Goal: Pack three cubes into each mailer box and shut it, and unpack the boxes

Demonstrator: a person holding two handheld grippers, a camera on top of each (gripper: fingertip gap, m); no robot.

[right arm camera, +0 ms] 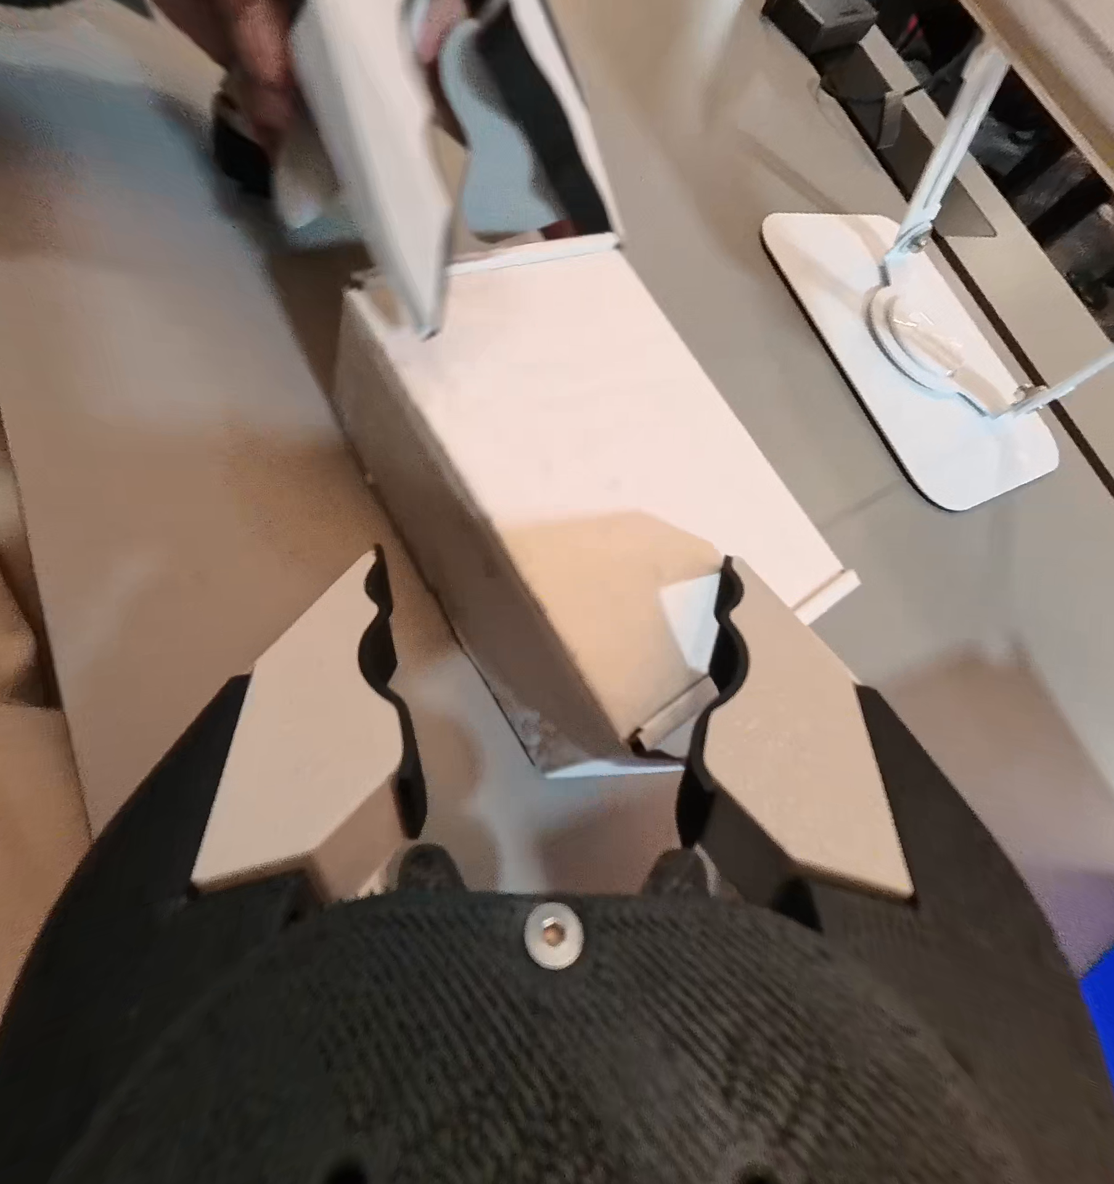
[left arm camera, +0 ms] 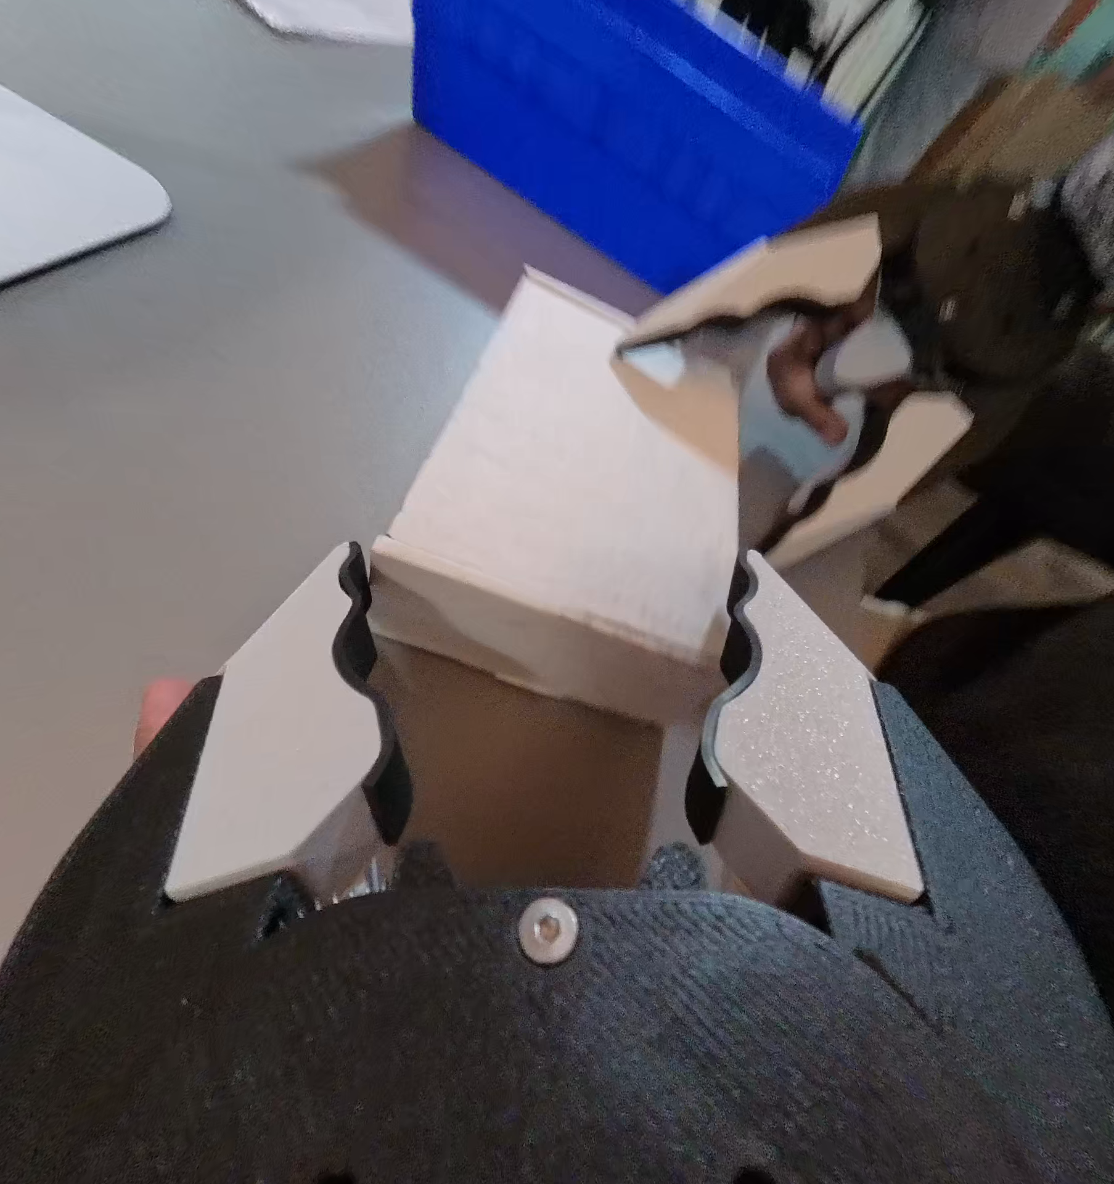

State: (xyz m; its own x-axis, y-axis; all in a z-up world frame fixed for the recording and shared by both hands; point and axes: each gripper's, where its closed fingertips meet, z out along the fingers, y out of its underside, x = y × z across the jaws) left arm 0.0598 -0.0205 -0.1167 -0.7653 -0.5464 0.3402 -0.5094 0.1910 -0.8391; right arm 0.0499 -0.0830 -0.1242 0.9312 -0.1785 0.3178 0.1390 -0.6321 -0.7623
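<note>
- Left claw [left arm camera: 548,564] spread wide, straddling near end of white rectangular cardboard mailer box [left arm camera: 560,487]; fingertips [left arm camera: 357,580] sitting at box's two near corners, can't tell if actually touching.
- Box running straight ahead btwn the jaws, lid down flat over it, brown underside showing close to palm.
- Right claw [left arm camera: 688,359] showing ahead & to the right in left wrist view, at box's far corner, also gaping; one grey finger [left arm camera: 733,307] over the corner, other finger [left arm camera: 881,474] off to the side.
- Blue plastic bin [left arm camera: 631,128] sitting ahead, beyond box; grey tabletop [left arm camera: 189,416] spreading left of claw.
- Right wrist view: right claw [right arm camera: 551,564] hanging open over box [right arm camera: 541,435] end, right fingertip [right arm camera: 730,583] overlapping a brown corner flap [right arm camera: 624,570]; nothing pinched.
- Left claw [right arm camera: 439,211] appearing ahead at far end, blurred.
- White flat lamp base [right arm camera: 913,359] w/ thin metal arm resting ahead-right of right claw, well apart from box.
- Cubes not visible.
</note>
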